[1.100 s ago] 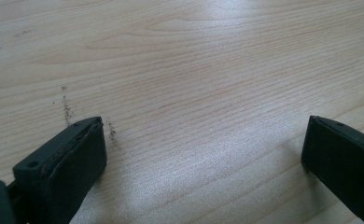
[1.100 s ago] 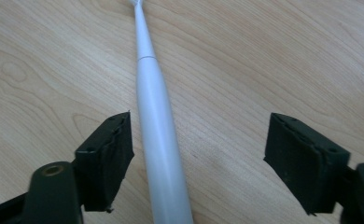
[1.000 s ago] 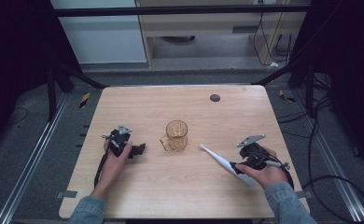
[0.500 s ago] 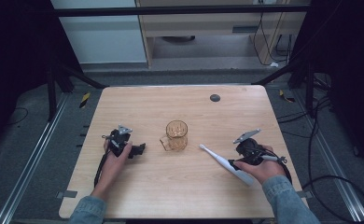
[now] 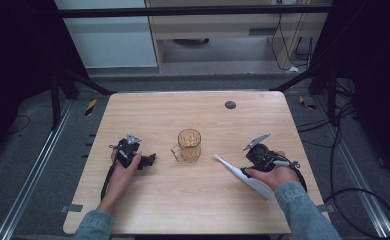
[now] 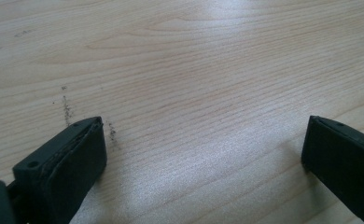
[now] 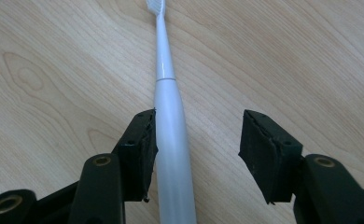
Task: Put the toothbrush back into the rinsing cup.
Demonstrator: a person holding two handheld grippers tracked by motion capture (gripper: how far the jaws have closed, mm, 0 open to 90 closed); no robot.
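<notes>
Nearest you, your right tongs (image 7: 196, 156) sit low over the desk (image 5: 183, 200) with the white electric toothbrush (image 7: 170, 126) lying between the jaws. The jaws have just been closing: the left-hand pad in the right gripper view is now against the side of the handle, while the other pad stands apart from it with bare wood showing between. So the brush is straddled, not pinched. It lies flat on the desk, its handle running back under the tongs and its bristle head pointing away along the wood grain.

In the high view your right hand (image 5: 270, 172) holds those tongs (image 5: 250, 162) at the near right part of the desk, and the toothbrush (image 5: 233, 170) lies on a slant there, head toward the middle of the desk, thick end toward your sleeve (image 5: 303, 210).

Your left tongs (image 6: 203, 154) are wide apart, with nothing between them but bare wood and a few small dark specks (image 6: 67, 105) near one jaw. In the high view your left hand (image 5: 125, 165) rests them (image 5: 150, 160) on the near left part of the desk, pointing toward the middle.

Farther out, between the two hands, an amber glass mug (image 5: 188, 145) stands upright, handle toward your left side, near the brush head but apart from it. Beyond it, close to the far edge, lies a small dark round disc (image 5: 230, 104).
</notes>
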